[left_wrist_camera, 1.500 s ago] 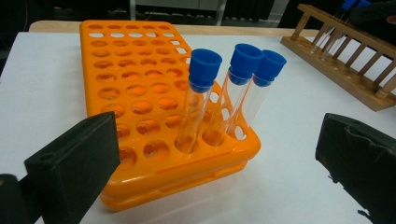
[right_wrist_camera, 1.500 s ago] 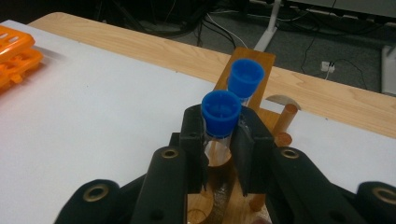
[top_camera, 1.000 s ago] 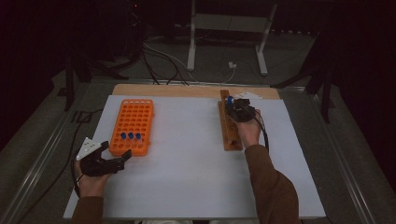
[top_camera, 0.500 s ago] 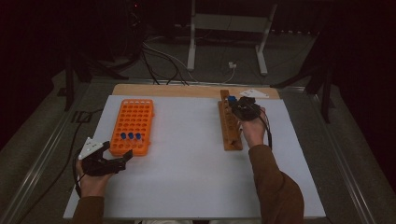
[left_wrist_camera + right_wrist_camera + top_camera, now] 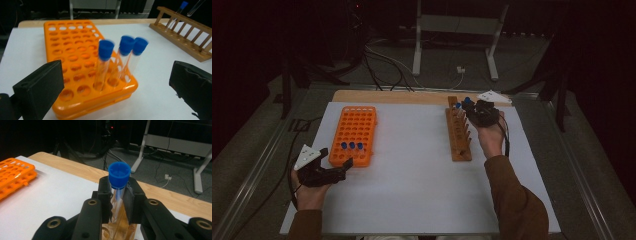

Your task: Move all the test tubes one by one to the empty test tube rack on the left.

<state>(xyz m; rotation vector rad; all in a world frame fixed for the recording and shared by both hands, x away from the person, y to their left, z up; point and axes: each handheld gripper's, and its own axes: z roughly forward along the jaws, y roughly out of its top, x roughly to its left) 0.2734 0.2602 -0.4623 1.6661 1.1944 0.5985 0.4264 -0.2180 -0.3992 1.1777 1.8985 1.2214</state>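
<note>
My right gripper [image 5: 119, 196] is shut on a clear test tube with a blue cap [image 5: 119, 175], held upright just above the far end of the wooden rack [image 5: 120, 231]. From above, that gripper [image 5: 470, 108] hovers over the far end of the wooden rack [image 5: 459, 137], where another blue-capped tube [image 5: 458, 105] stands. Three blue-capped tubes [image 5: 120, 57] stand in the near corner of the orange rack [image 5: 72, 57]. My left gripper [image 5: 116, 85] is open and faces them from close by; from above it [image 5: 337, 159] sits at the near end of the orange rack [image 5: 354, 127].
A white mat [image 5: 412, 170] covers the table, with a wooden board [image 5: 387, 96] along its far edge. Beyond the table lie floor cables and a metal stand [image 5: 452, 30]. Metal rails [image 5: 252, 170] run along the table's sides.
My right gripper has risen and shifted slightly away, lifting the blue-capped tube up from the wooden rack. The left gripper has stayed where it was.
</note>
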